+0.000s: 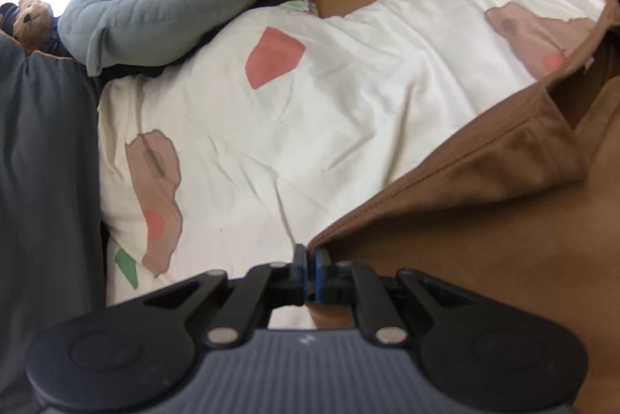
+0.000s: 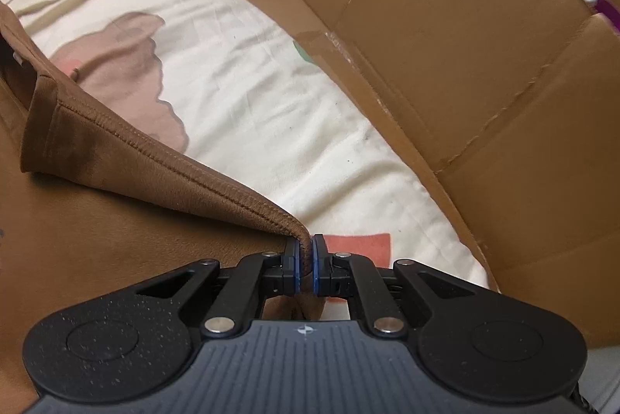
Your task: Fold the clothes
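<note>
Both my grippers pinch the hem of the brown garment (image 1: 484, 204): left gripper (image 1: 310, 272) jaws clamped shut on one corner, right gripper (image 2: 305, 261) jaws shut on the other, fabric visibly squeezed between pads. Garment drapes over the white quilt (image 1: 310, 104), cardboard (image 2: 465, 45) beyond it. Holding both corners keeps the hem taut, probably to lay it flat for folding.

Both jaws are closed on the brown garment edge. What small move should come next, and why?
Probably lower both corners onto the brown garment below and flatten the fold. The left gripper and right gripper each pinch the hem, held just above the lower layer over the patterned bedsheet.
</note>
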`<state>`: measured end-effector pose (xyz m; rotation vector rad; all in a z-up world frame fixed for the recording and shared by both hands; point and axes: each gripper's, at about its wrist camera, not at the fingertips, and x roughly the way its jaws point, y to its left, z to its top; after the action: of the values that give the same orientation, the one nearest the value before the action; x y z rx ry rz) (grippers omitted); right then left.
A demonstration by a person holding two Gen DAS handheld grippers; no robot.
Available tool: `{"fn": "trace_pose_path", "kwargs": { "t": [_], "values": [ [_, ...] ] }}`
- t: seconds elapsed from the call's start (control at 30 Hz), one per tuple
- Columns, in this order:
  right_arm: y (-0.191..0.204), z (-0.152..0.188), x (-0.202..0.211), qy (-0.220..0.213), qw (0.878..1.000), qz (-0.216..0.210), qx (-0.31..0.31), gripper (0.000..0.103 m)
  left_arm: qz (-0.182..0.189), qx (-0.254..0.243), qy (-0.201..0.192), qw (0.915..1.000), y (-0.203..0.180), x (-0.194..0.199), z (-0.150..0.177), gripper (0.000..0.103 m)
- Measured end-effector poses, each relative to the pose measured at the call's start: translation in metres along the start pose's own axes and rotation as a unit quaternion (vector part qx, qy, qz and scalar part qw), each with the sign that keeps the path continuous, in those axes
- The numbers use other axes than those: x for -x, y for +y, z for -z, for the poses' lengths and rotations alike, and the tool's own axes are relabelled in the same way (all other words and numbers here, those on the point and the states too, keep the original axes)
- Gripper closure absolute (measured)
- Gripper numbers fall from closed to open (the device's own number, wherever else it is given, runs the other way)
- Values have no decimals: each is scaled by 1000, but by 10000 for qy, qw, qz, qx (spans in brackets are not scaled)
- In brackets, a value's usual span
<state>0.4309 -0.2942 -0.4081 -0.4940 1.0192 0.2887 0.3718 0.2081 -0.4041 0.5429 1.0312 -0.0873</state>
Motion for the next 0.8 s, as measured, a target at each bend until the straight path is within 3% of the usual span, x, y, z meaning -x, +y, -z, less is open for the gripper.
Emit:
{"fn": "trace_pose_path", "kwargs": {
  "t": [0.33,0.8],
  "values": [
    [-2,-6,-22,-158,9997,124,105,101,-123,221,-39,9997,7,-26,-22,99],
    [-21,-35,-27,-468,9981,393,25,101,-511,441,-520,9964,34,-33,-59,99]
  ]
}}
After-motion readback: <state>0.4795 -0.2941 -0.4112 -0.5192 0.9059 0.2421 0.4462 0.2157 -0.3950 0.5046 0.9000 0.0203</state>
